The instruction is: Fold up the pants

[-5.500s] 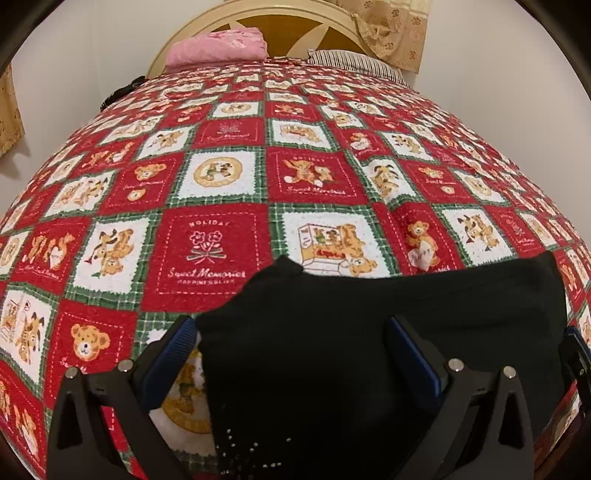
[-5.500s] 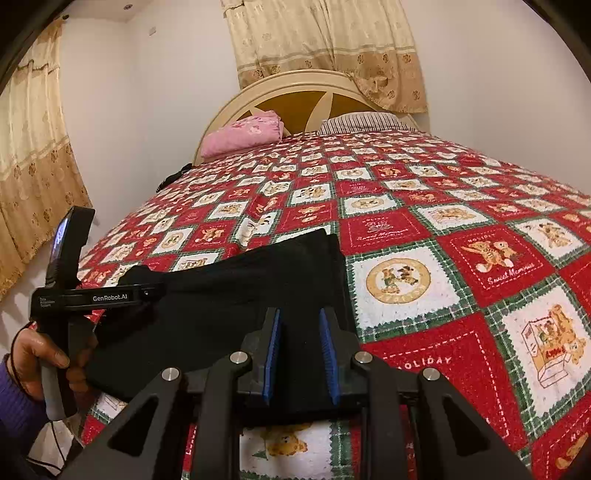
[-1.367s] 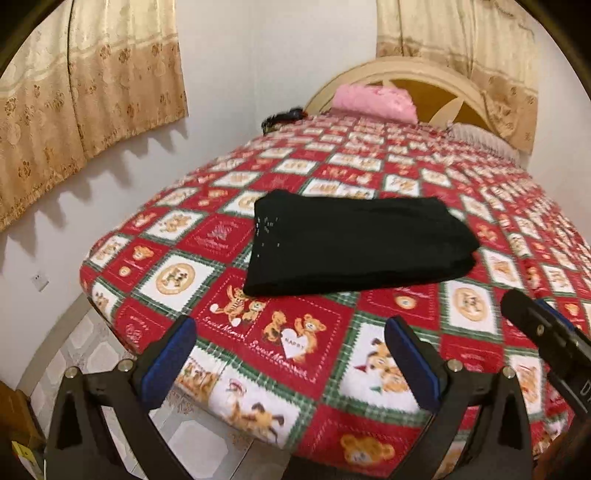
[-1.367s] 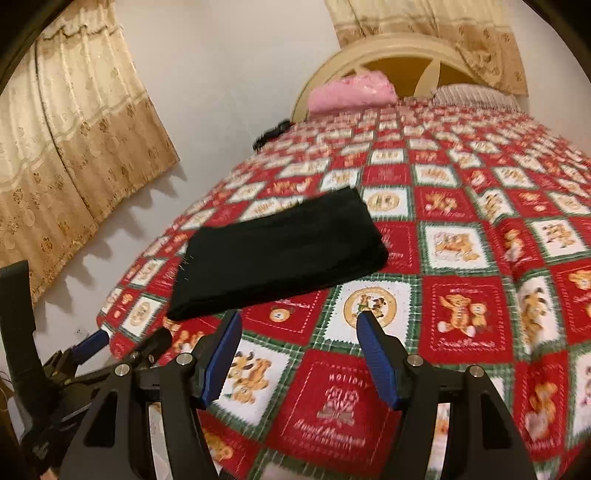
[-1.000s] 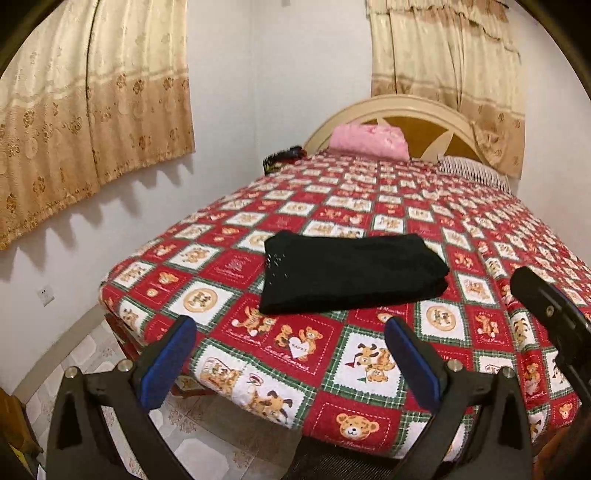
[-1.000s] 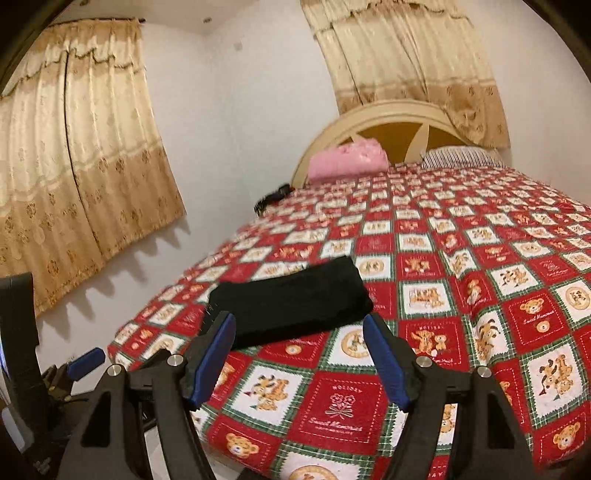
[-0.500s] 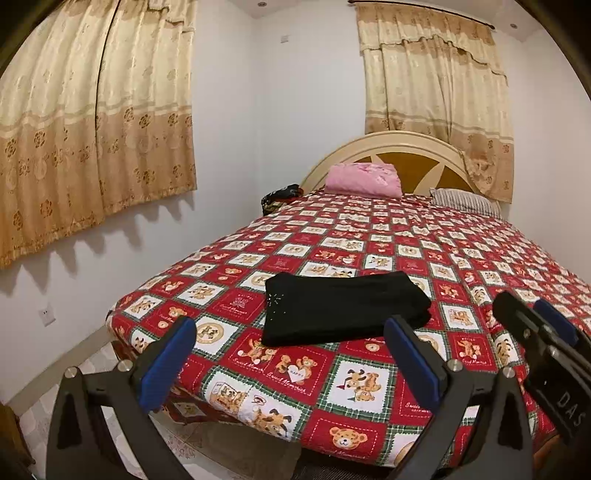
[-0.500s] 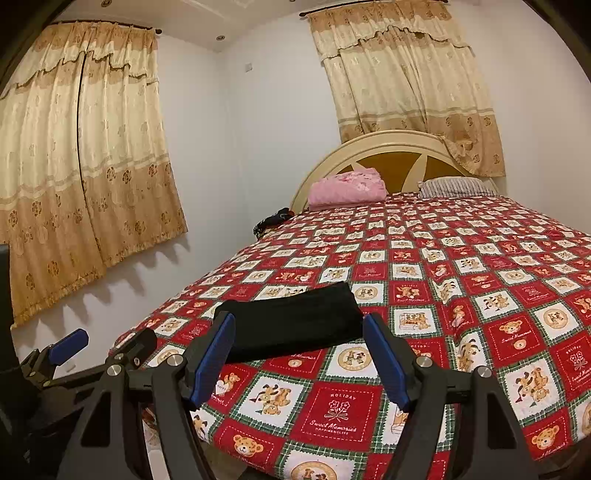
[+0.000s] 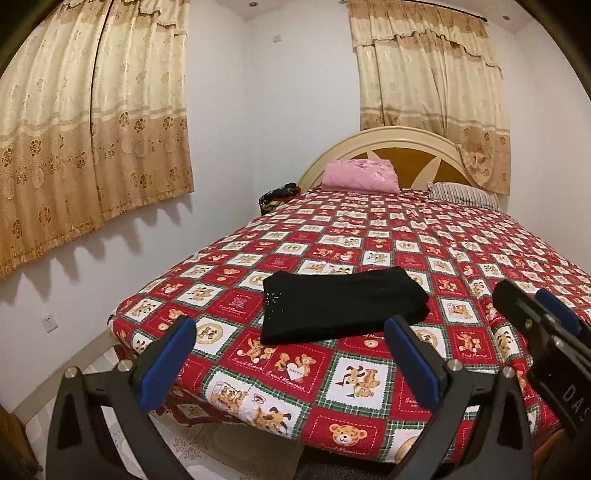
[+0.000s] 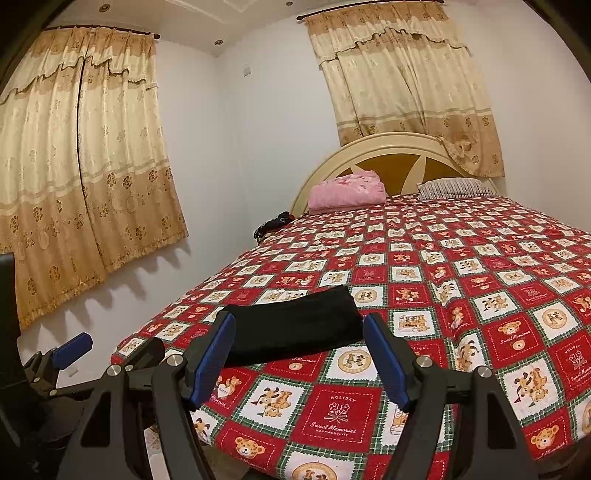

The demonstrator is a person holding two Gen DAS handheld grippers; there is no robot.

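pants (image 9: 341, 304) folded flat, black

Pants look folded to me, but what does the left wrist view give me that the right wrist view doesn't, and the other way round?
Only the left wrist view shows the small sparkly studs on the pants and the wall socket.

Only the right wrist view shows the left curtain's rod.

Both show the black pants folded flat near the bed's foot corner, the pink bundle and striped pillow by the headboard, and both the left gripper and right gripper with jaws open and empty.
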